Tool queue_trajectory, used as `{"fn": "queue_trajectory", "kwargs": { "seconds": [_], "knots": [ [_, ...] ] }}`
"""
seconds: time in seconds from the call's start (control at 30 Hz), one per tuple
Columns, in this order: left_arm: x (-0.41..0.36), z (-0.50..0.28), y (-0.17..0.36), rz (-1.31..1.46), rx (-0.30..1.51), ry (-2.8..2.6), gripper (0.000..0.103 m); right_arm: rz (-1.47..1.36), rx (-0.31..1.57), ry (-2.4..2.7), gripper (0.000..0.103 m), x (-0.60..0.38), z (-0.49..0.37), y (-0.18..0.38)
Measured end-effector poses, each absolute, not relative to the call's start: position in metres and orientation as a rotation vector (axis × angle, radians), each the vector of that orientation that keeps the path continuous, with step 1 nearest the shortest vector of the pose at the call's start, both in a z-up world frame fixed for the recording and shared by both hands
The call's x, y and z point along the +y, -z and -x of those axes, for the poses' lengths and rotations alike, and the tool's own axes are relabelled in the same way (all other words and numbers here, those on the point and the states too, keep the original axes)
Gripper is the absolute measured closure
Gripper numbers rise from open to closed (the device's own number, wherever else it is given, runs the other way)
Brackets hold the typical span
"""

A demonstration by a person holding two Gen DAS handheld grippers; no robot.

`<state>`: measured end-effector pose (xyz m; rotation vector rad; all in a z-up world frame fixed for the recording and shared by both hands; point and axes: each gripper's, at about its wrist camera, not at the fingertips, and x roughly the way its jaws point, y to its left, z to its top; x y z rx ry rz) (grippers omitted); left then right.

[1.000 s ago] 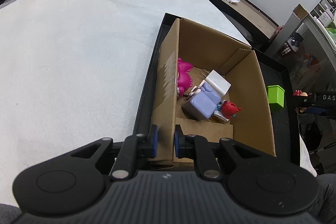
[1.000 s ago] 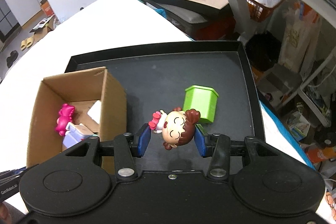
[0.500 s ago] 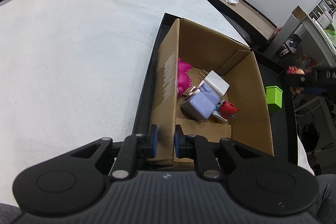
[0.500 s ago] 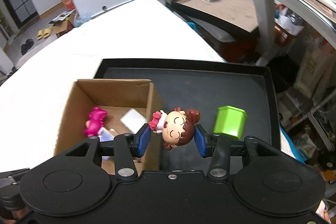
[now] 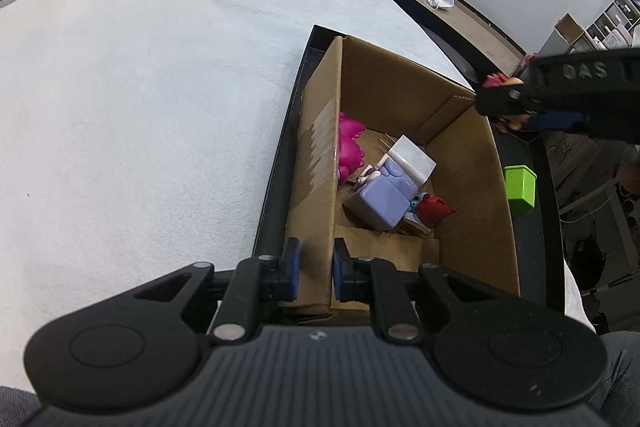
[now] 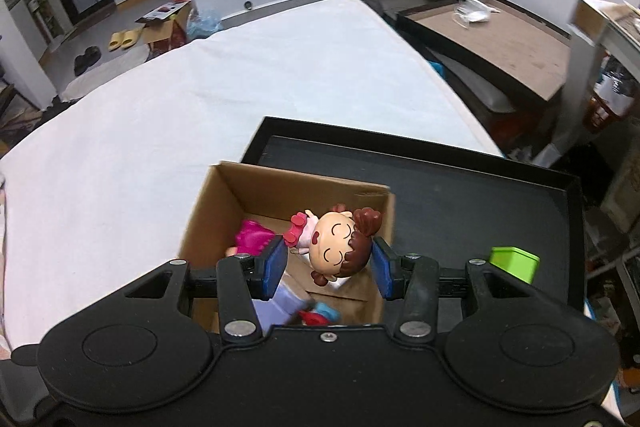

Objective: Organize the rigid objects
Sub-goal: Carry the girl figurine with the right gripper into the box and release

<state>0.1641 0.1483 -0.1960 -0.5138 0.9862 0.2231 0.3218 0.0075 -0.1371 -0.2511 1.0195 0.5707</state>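
- One doll figurine (image 6: 334,243) is in my right gripper (image 6: 329,265); the blue pads are clamped on its sides, and it hangs over the open cardboard box (image 6: 224,187), near the box wall at 3 o'clock.
- The doll is hard glossy plastic, with a big round head, brown hair buns and a small pink and red dress.
- Several toys lie already inside the box: a magenta figure (image 5: 349,147), a lilac block-shaped toy (image 5: 380,197), a white cube (image 5: 412,159) and a small red figure (image 5: 434,209). All look smooth and rigid.
- I judge the work is mostly done; the doll must yet be let go into the box, and a green container (image 5: 519,189) stands alone on the tray, at 3 o'clock of the box.
- The green container is a matte plastic piece with flat sides and a rim.
- My left gripper (image 5: 313,263) is closed on the box's near wall, one pad outside and one inside, so it steadies the box.
- The box is plain brown corrugated cardboard with tape on one wall; it sits in a black tray (image 6: 480,187) with a low rim.
- The tray rests on a white, slightly fuzzy cloth (image 5: 140,87).
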Motion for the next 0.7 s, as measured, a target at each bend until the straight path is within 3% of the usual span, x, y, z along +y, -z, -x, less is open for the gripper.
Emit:
{"fn": "queue_trajectory", "kwargs": {
  "seconds": [0.33, 0.47, 0.7],
  "knots": [
    [0.151, -0.163, 0.197, 0.528, 0.982, -0.215, 0.088, 0.261, 1.014, -0.613, 0.058, 0.034, -0.320, 0.143],
    [0.153, -0.163, 0.197, 0.540, 0.981, -0.218, 0.087, 0.252, 0.972, -0.644, 0.048, 0.037, -0.317, 0.136],
    [0.153, -0.162, 0.197, 0.548, 0.981, -0.219, 0.087, 0.224, 0.994, -0.630, 0.044, 0.020, -0.314, 0.127]
  ]
}}
